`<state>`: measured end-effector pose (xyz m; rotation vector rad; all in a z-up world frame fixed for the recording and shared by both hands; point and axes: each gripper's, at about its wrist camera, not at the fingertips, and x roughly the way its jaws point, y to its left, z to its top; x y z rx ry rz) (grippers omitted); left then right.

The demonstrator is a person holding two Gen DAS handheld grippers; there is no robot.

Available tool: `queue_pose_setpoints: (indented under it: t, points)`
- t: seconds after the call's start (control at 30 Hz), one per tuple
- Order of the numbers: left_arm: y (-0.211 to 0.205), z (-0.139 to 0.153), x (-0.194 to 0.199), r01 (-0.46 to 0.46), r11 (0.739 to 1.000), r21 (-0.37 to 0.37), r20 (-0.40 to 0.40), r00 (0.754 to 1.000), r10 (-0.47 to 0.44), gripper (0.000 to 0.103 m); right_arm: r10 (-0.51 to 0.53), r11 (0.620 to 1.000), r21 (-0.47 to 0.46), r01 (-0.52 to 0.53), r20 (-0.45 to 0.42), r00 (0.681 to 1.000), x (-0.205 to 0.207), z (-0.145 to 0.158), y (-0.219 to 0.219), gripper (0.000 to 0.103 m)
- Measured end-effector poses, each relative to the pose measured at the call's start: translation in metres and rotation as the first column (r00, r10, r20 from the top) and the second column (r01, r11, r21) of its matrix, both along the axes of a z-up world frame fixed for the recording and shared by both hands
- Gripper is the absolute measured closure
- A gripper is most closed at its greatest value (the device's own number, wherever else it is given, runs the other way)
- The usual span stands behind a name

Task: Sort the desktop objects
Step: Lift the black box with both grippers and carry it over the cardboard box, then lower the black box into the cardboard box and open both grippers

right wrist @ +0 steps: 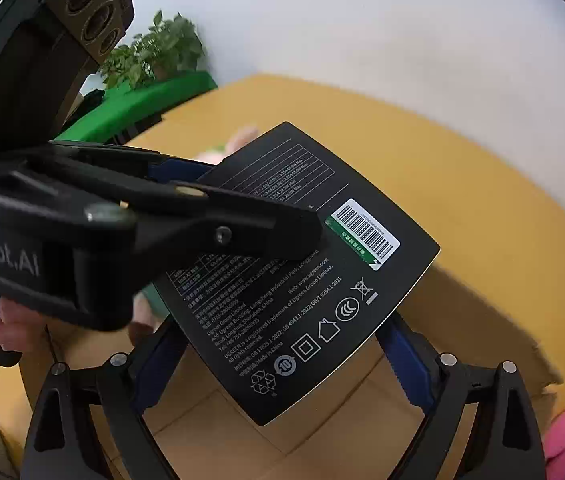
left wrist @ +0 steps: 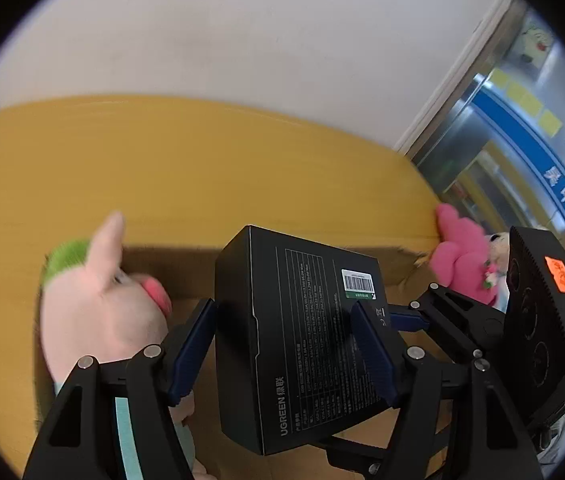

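Black UGREEN box (left wrist: pixel 298 332) hung tilted over an open cardboard carton (left wrist: pixel 394 264), label face up, pinched across its width between the blue pads of the left gripper (left wrist: pixel 284 350). The right gripper (right wrist: pixel 282 364) reached in from the other side, its jaws spread wide around the box's near corner; whether its pads pressed the sides I could not tell. Both claws pointed steeply down. A pink plush pig with green hair (left wrist: pixel 106 308) filled the carton's left end, leaving bare cardboard floor under the box. A pink plush toy (left wrist: pixel 462 256) sat beyond the carton's right edge on the yellow table (left wrist: pixel 186 168). The box's far end was hidden behind the left gripper's arm in the right wrist view.
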<state>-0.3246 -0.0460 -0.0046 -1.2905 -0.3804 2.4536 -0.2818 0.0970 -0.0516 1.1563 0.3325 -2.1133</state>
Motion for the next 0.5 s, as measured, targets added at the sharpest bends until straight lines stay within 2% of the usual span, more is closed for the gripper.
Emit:
queue_pose_setpoints:
  t: [0.07, 0.17, 0.27, 0.33, 0.43, 0.5]
  points:
    - [0.004, -0.018, -0.006, -0.015, 1.0, -0.01, 0.057, 0.998, 0.016, 0.04, -0.017, 1.0, 0.01, 0.016, 0.066, 0.998, -0.013, -0.017, -0.001, 0.01]
    - [0.015, -0.034, -0.011, -0.004, 0.999, -0.039, 0.097, 0.995, 0.008, 0.042, -0.044, 0.998, 0.047, 0.038, 0.131, 0.99, -0.021, -0.037, 0.0, 0.011]
    - [0.028, -0.044, -0.017, 0.014, 0.997, -0.074, 0.129, 0.992, -0.004, 0.05, -0.071, 0.995, 0.084, 0.059, 0.154, 0.985, -0.022, -0.057, 0.02, 0.013]
    - [0.033, -0.049, -0.021, 0.019, 0.994, -0.108, 0.15, 0.989, -0.003, 0.055, -0.096, 0.991, 0.112, 0.079, 0.158, 0.983, -0.038, -0.068, 0.021, 0.016]
    - [0.047, -0.055, -0.024, 0.035, 0.98, -0.196, 0.168, 0.986, -0.001, 0.056, -0.131, 0.988, 0.105, 0.116, 0.15, 0.98, -0.035, -0.061, 0.03, 0.015]
    - [0.048, -0.053, -0.024, 0.03, 0.977, -0.21, 0.161, 0.987, 0.005, 0.057, -0.151, 0.985, 0.107, 0.134, 0.166, 0.975, -0.034, -0.06, 0.03, 0.014]
